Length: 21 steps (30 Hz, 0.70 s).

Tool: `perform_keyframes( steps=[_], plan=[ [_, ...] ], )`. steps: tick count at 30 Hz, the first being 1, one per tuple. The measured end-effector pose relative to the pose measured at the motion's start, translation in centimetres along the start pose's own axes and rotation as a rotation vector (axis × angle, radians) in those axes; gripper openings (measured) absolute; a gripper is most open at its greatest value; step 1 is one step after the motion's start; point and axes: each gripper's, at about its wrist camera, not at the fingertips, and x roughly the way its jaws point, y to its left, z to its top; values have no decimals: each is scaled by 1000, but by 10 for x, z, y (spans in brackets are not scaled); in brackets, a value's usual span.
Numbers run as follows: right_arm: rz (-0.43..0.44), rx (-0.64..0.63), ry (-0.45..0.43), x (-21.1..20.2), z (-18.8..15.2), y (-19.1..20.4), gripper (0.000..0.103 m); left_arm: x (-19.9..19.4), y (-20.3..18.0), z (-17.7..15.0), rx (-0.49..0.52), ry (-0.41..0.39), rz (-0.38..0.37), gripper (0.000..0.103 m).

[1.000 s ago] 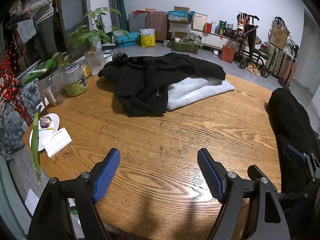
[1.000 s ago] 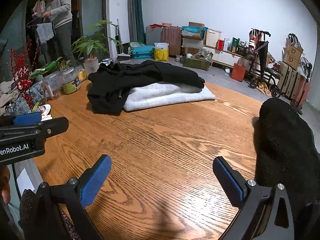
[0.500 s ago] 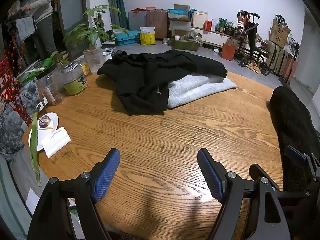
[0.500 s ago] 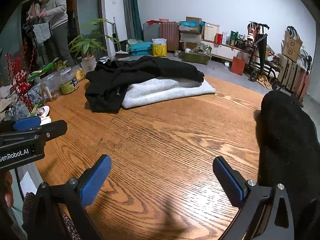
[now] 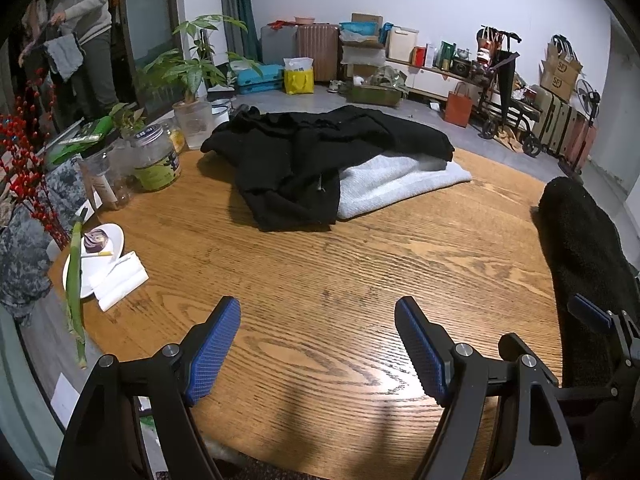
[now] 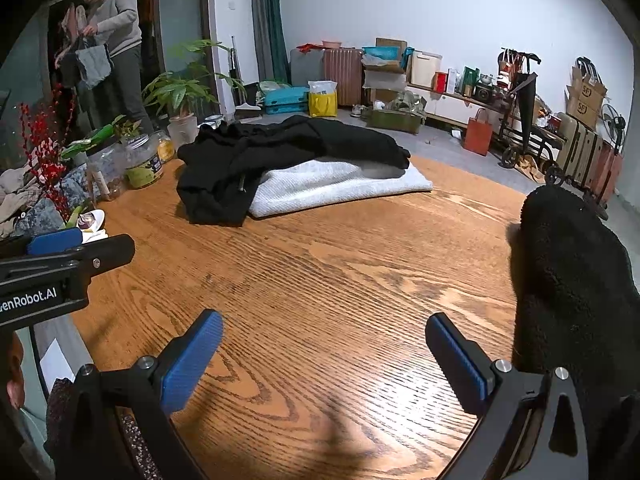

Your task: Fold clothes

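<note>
A crumpled black garment [image 5: 312, 156] [image 6: 256, 156] lies at the far side of the round wooden table [image 5: 320, 280] [image 6: 320, 280], partly over a folded pale grey knit [image 5: 400, 180] [image 6: 340, 184]. A fuzzy black garment [image 5: 580, 248] [image 6: 576, 280] hangs over the table's right edge. My left gripper [image 5: 318, 344] is open over bare wood near the front edge, well short of the clothes. My right gripper [image 6: 324, 354] is open too, empty, with the fuzzy black garment just right of its right finger.
Glass jars [image 5: 154, 156], a potted plant [image 5: 192, 80] and red berry branches [image 5: 28, 168] crowd the table's left side. A white plate with an onion half and a napkin [image 5: 100, 264] sits front left. A person [image 6: 116, 52] handles clothes at the back left. Boxes and suitcases line the far wall.
Both grippers drifted slightly; the view of the clothes shifted a little. The jaws stayed open. The person at the back left keeps handling a grey cloth.
</note>
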Motion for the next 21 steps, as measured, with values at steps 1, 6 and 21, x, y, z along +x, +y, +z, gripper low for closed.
perform_keyframes(
  steps=[1,6,21],
  plan=[
    [0,-1,-2,-1,0,0,103,-1,0,0,1,0,1,80],
    [2,2,-10,-4,-1,0,103,-3,0,-2,2,-3,6,80],
    [-6,35,-1,3,0,-11,103,8,14,12,-10,-10,46,80]
  ],
)
